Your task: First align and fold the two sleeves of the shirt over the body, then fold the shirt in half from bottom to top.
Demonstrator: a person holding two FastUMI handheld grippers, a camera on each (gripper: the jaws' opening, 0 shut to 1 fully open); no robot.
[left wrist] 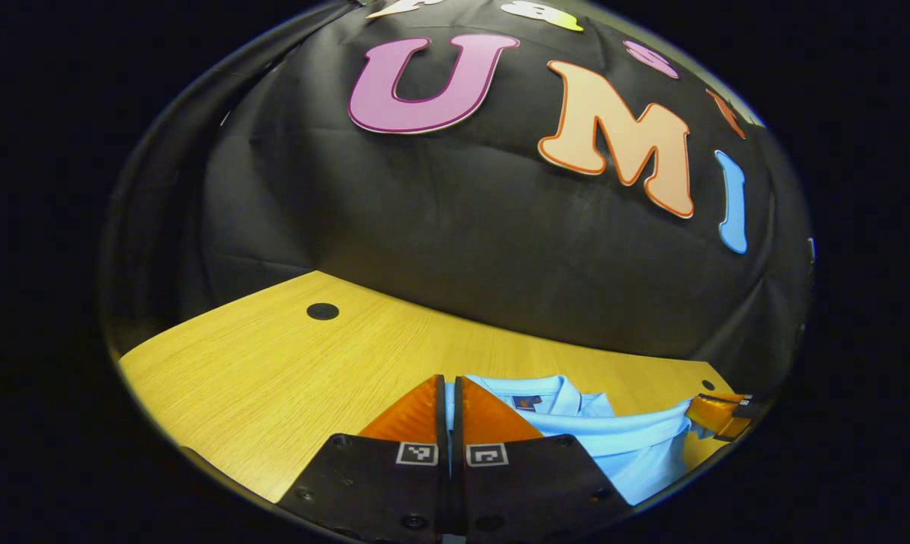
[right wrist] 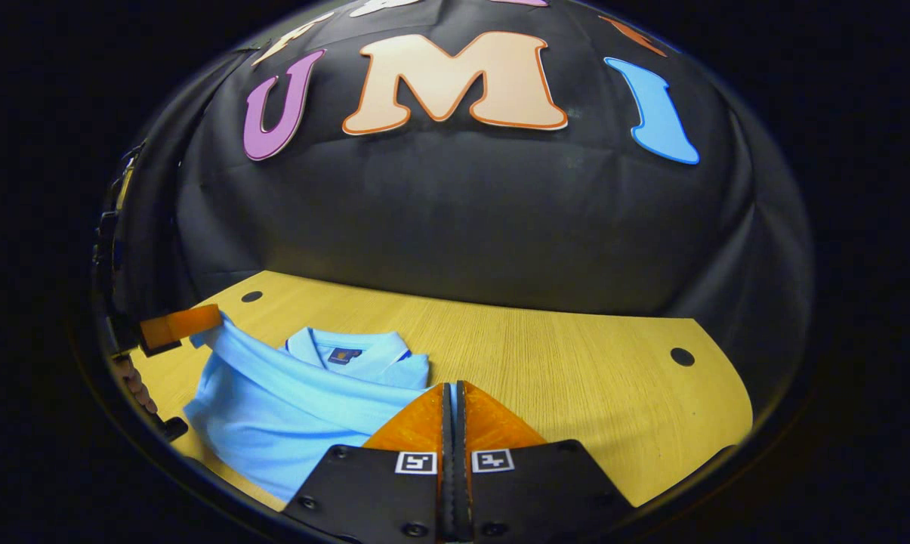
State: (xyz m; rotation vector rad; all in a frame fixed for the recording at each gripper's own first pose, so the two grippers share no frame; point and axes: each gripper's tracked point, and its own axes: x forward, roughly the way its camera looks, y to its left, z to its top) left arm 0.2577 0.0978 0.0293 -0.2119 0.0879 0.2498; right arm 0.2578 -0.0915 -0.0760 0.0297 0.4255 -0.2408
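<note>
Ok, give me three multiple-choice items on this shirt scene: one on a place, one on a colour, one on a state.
1. Where does the collar lie?
A. on the wooden table
B. on a chair
C. on the floor

2. What colour is the shirt?
A. red
B. light blue
C. white

3. How do the left gripper fingers stand?
A. wide apart
B. shut on a cup
C. shut on the shirt

Answers:
1. A, the collar rests flat on the wood.
2. B, the cloth is pale blue in both views.
3. C, the fingers meet with blue cloth pinched between them.
</note>
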